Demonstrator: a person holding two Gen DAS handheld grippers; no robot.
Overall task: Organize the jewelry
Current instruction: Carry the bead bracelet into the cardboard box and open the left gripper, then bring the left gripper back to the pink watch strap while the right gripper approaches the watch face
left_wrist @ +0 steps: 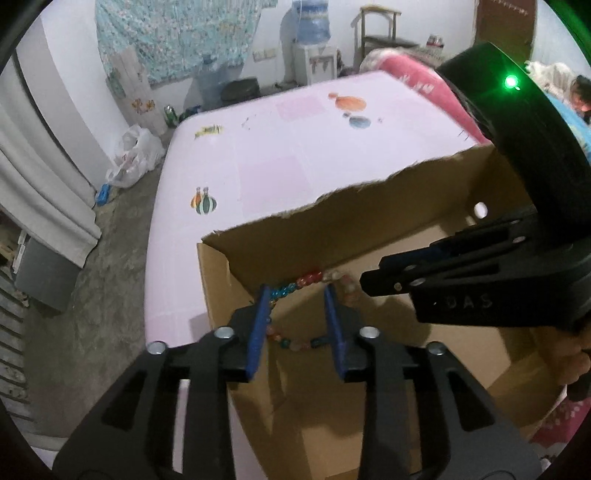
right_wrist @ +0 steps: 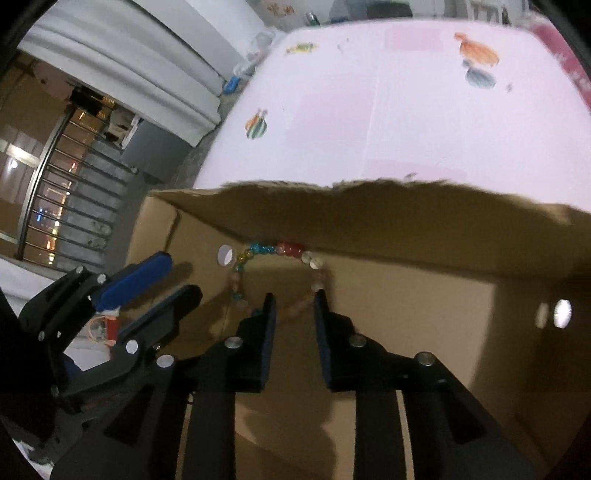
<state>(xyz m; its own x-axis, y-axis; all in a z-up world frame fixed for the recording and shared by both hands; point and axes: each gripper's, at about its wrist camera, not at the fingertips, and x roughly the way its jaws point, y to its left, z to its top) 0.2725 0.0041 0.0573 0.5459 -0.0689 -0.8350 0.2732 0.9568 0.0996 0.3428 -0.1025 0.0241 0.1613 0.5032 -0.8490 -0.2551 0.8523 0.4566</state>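
Note:
A string of coloured beads (left_wrist: pixel 308 280) lies in a loop on the floor of an open cardboard box (left_wrist: pixel 332 218), against its far wall. It also shows in the right wrist view (right_wrist: pixel 291 248), inside the box (right_wrist: pixel 406 210). My left gripper (left_wrist: pixel 298 295) is open over the box, its blue-padded fingers either side of the bead loop. My right gripper (right_wrist: pixel 293 299) is open too, just above the near part of the loop. Each gripper shows in the other's view: the right one (left_wrist: pixel 373 273) at the right, the left one (right_wrist: pixel 177 273) at the left. Neither holds anything.
The box stands on a pink table (left_wrist: pixel 288 147) printed with small coloured pictures. A water dispenser (left_wrist: pixel 312 44), a chair (left_wrist: pixel 380 26) and a white plastic bag (left_wrist: pixel 135 155) on the concrete floor lie beyond. A window with bars (right_wrist: pixel 55 206) is at the left.

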